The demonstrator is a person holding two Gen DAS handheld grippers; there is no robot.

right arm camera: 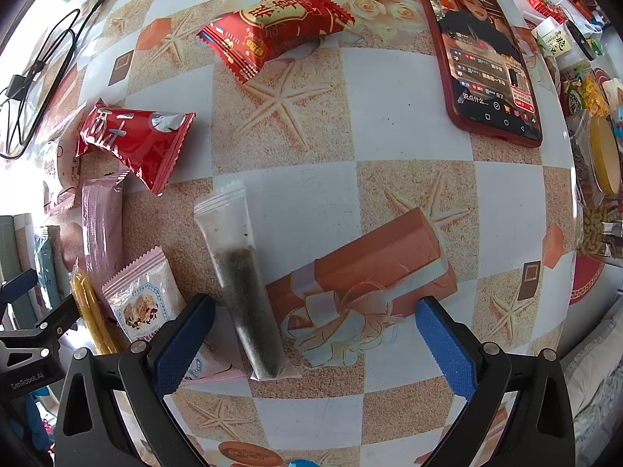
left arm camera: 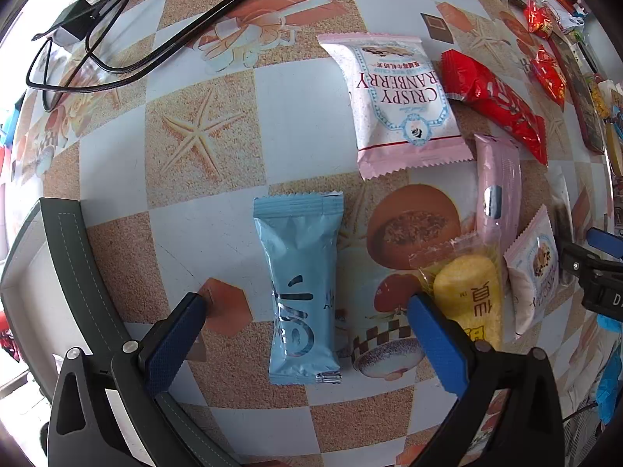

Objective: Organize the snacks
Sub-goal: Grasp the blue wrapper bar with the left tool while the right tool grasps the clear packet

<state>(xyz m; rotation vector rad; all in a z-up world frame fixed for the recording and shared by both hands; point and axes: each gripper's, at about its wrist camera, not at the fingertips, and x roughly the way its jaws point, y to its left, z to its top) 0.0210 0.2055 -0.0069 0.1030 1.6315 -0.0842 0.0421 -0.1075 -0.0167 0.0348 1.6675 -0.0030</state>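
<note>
Our left hand-held gripper (left arm camera: 307, 313) hangs wide open and empty over the blue snack packet (left arm camera: 300, 292), which lies flat on the bench (left arm camera: 218, 116) between its fingers; our right hand-held gripper (right arm camera: 315, 317) is equally open above the clear sachet of dark granules (right arm camera: 245, 284). Both wrappers look light, soft and slick, so we judge a mid-body pinch across the width safest.
</note>
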